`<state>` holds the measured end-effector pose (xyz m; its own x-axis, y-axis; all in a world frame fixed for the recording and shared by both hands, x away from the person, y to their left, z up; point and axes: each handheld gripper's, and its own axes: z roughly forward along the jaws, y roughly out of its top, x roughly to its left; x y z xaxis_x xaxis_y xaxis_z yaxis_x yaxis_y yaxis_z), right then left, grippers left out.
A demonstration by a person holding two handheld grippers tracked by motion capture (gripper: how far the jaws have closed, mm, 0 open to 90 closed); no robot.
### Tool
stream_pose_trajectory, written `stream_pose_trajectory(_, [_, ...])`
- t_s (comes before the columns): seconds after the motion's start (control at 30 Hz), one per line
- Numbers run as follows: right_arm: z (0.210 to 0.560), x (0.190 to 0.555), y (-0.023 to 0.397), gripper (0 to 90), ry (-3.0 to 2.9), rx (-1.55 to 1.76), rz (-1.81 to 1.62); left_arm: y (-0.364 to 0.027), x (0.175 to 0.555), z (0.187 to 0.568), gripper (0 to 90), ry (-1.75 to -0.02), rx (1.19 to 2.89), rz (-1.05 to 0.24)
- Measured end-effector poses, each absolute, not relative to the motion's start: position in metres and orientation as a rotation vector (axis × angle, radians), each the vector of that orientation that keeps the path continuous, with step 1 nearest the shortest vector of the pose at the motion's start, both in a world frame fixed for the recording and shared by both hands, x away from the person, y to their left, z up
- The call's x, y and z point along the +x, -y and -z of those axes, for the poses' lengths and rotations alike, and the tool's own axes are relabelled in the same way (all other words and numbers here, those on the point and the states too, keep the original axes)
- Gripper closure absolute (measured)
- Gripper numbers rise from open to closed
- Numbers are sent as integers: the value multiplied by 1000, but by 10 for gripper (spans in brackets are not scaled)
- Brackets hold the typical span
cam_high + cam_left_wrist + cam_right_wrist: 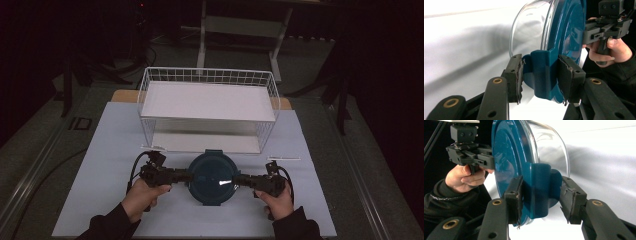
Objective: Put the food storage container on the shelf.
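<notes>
A round glass container with a dark blue lid [213, 177] rests on the white table top just in front of the wire rack. My left gripper [187, 175] comes at it from the left and its jaws close over the lid's side latch [540, 72], pads pressed on both faces. From the right, my right gripper [239, 179] clamps the opposite latch [540, 192] the same way. The clear bowl [531, 27] bulges below the lid [569, 30]. Across the lid, each gripper view shows the other hand and its gripper [609, 22] [469, 147].
A white wire rack [207, 107] with an upper shelf and a lower shelf stands right behind the container, its open side towards me. The white table top [115, 150] extends left and right of my hands. A small white strip [283, 159] lies near the right gripper.
</notes>
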<state>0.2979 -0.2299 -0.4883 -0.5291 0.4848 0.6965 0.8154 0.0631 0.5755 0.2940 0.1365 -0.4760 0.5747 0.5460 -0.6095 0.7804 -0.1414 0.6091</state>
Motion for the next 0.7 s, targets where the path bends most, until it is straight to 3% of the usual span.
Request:
stream_pose_trajectory(0.37, [472,334,219,554,2096,-1258,1525,-145,318,466,570,-1059,1766,183])
stream_pose_trajectory(0.7, [482,368,220,553,2097,-1269,1546,-144,347,479,570,-1067,1743,160])
